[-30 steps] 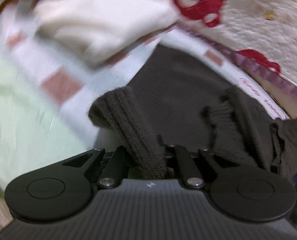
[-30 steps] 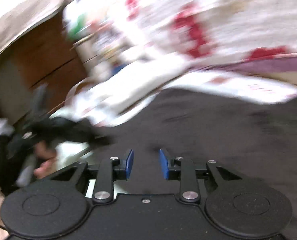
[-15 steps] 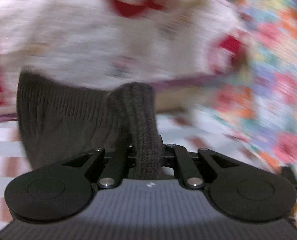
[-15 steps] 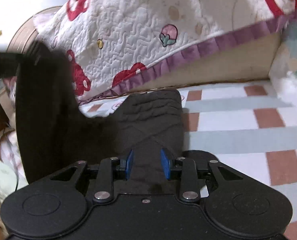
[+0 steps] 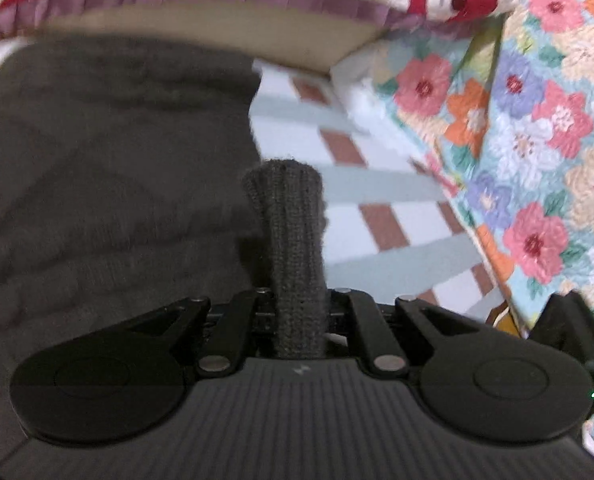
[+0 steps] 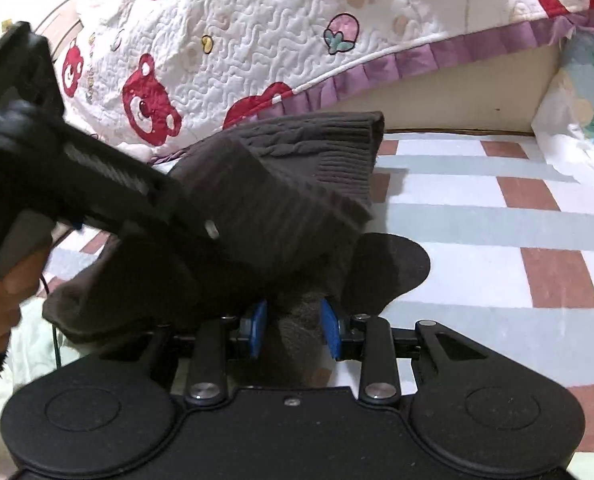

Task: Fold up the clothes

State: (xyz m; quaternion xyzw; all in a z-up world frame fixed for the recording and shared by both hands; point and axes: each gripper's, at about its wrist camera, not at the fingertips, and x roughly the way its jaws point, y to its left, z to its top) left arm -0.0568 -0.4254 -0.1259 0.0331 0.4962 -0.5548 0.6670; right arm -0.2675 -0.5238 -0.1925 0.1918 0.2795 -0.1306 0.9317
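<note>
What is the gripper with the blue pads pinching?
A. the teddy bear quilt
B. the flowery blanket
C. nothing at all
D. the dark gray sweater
D: in the right wrist view, the right gripper has its blue pads closed on a bunch of the dark gray sweater, with knit fabric filling the gap between them.
</note>
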